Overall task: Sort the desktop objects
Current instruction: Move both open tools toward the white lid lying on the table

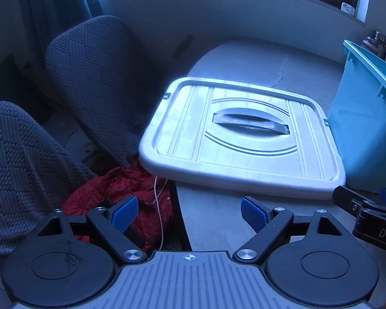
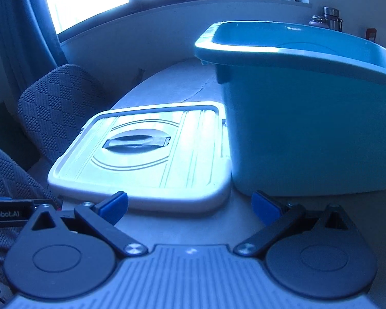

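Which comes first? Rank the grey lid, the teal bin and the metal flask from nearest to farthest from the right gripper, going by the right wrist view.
From the right gripper:
1. Grey lid: flat on the table, just ahead, left.
2. Teal bin: upright, ahead right, beside the lid.
3. Metal flask: far back, beyond the bin, upper right.

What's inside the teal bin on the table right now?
Only the upper inner wall of the teal bin shows from the right wrist view, and nothing pokes above its rim. Its floor is hidden behind the near wall, so anything lying low inside cannot be seen. The grey lid lies flat beside it.
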The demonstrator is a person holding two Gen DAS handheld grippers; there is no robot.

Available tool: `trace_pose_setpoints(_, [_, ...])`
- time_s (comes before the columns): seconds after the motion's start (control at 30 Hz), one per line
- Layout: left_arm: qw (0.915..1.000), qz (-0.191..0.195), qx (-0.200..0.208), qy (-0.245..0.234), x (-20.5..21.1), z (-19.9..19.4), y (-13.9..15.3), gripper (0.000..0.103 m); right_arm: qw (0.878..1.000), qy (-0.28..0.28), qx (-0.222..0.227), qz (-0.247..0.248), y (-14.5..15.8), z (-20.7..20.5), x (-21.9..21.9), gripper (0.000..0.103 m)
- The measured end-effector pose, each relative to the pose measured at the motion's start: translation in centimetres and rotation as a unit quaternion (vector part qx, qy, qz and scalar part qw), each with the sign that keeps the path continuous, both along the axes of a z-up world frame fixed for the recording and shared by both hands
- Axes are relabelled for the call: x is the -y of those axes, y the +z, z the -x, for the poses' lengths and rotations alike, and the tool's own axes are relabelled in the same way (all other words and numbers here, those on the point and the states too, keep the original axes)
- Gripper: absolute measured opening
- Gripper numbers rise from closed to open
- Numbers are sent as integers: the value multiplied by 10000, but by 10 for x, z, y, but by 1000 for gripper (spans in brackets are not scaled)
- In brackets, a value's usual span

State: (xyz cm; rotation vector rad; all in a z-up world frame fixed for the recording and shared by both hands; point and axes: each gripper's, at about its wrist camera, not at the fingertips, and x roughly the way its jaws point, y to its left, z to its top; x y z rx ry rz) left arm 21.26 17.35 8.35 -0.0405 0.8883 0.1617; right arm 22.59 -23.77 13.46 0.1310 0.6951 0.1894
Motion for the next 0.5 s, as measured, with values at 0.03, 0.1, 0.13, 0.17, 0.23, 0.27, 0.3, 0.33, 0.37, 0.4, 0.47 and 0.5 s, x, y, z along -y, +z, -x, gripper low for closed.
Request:
trace_pose_setpoints(0.03, [10000, -2, -22, -14, -3, -5, 0, 89, 10000, -28, -10, -3, 0, -2, -2, 103])
trace_pose_setpoints(0.1, [10000, 14, -65, -41, -10, -14, 0, 89, 10000, -52, 9, 26, 3, -6, -7, 103])
trace_pose_setpoints(0.13, [9999, 11, -85, -75, -13, -19, -1, 89, 10000, -49, 62, 54, 5, -7, -10, 103])
trace_pose_setpoints(0.17, [9999, 8, -105, -109, -16, -24, -1, 89, 9999, -43, 99, 82, 6, -8, -14, 103])
trace_pose_setpoints(0.23, [9997, -14, -141, -177, -23, -33, -1, 89, 9999, -37, 97, 123, 7, -13, -20, 103])
trace_pose_setpoints(0.27, [9997, -37, -156, -200, -26, -38, -2, 89, 9999, -53, 53, 116, 7, -17, -22, 103])
trace_pose_setpoints(0.3, [9996, -52, -167, -213, -31, -43, -1, 89, 9999, -82, 23, 100, 8, -20, -24, 103])
trace_pose_setpoints(0.33, [9996, -44, -174, -225, -34, -47, -2, 89, 9999, -122, 11, 85, 8, -23, -25, 103])
trace_pose_setpoints(0.37, [9995, -36, -180, -238, -38, -52, -2, 89, 9998, -165, 4, 77, 8, -25, -27, 103])
trace_pose_setpoints(0.4, [9995, -28, -187, -250, -42, -57, -3, 89, 9998, -199, -9, 79, 8, -28, -28, 103])
trace_pose_setpoints(0.47, [9994, 14, -208, -276, -49, -66, -4, 89, 9996, -258, -38, 92, 9, -33, -31, 103])
trace_pose_setpoints(0.5, [9993, 31, -216, -310, -51, -70, -4, 89, 9995, -295, -41, 96, 9, -36, -32, 103])
